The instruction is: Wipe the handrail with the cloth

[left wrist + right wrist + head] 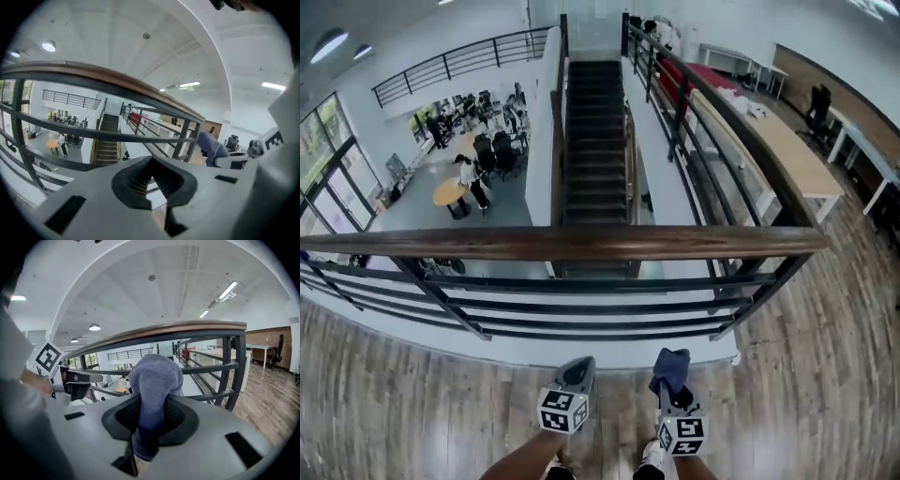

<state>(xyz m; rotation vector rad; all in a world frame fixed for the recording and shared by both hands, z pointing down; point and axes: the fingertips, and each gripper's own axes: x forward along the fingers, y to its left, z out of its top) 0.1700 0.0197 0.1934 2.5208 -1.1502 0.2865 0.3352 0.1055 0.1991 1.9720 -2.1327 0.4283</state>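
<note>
Head view, mezzanine edge. The wooden handrail runs from 9 to 3 o'clock across the middle, above dark horizontal bars. Both tools sit near 6 o'clock over the plank floor, short of the rail and not touching it. The left tool is clenched, its pads meeting at the tips with nothing between them. The right tool, just beside it towards 5 o'clock, is clamped on the blue-grey cloth, whose bunched end stands up above the jaws. A staircase descends at 12 o'clock. A long pale surface lies at 2 o'clock.
</note>
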